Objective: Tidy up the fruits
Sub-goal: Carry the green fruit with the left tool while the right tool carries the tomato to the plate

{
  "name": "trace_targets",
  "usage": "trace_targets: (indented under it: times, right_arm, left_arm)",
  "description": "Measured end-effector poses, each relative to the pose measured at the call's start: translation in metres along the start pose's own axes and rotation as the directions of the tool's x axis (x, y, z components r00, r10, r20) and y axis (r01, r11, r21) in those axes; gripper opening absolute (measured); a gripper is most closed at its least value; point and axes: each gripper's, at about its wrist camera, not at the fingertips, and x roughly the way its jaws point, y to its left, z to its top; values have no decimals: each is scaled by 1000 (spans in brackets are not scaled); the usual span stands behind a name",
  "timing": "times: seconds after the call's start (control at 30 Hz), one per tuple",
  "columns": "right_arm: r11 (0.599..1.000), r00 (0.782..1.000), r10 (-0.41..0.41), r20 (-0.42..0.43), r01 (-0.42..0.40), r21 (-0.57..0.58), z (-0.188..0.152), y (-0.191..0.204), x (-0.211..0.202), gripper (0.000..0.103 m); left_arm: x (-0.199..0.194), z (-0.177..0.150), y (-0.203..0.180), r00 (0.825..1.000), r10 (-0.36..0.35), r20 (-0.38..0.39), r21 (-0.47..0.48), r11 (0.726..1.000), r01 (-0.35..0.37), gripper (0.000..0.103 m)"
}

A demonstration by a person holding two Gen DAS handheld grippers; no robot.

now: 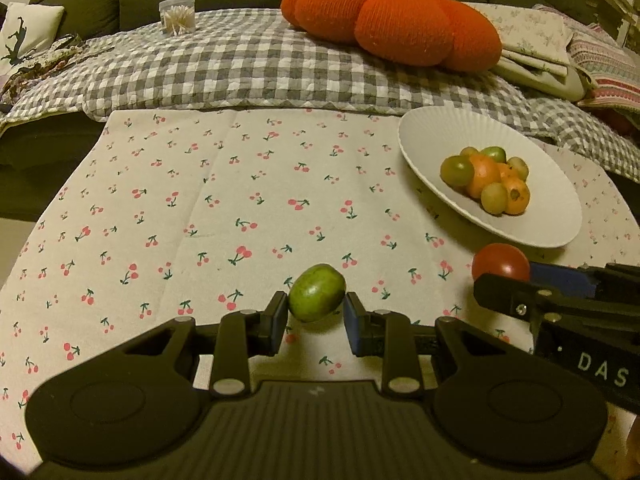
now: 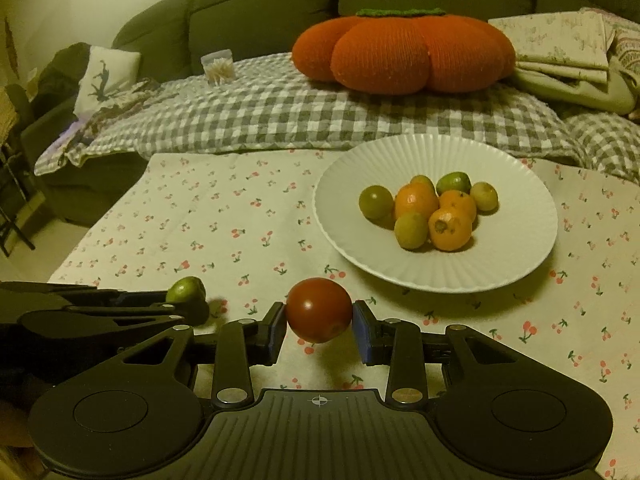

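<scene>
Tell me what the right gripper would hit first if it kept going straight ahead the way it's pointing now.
Probably the near rim of the white plate. The right gripper, jaws shut on the red tomato, points just left of the plate's centre, so it could pass over the cherry-print cloth first; depth is unclear.

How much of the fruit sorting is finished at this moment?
Done: several green and orange fruits lie on the white plate. In hand: the left gripper holds a green fruit and the right gripper holds a red tomato. Left: both must still reach the plate.
</scene>
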Motion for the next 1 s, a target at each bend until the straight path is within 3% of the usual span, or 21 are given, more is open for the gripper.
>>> trace_targets:
  times: [0.37, 0.63, 1.0]
  right_arm:
    - [999, 998, 28, 59, -30, 37, 15, -11, -25, 34]
    - [990, 993, -18, 120, 0, 142, 32, -54, -47, 34]
    - [971, 986, -77, 148, 41, 234, 43, -93, -56, 34]
  left_arm:
    - [-13, 14, -4, 998, -32, 59, -4, 999, 32, 28]
    - [-22, 28, -22, 991, -79, 111, 38, 996, 76, 28]
    - [-9, 39, -62, 975, -187, 121, 145, 975, 169, 29]
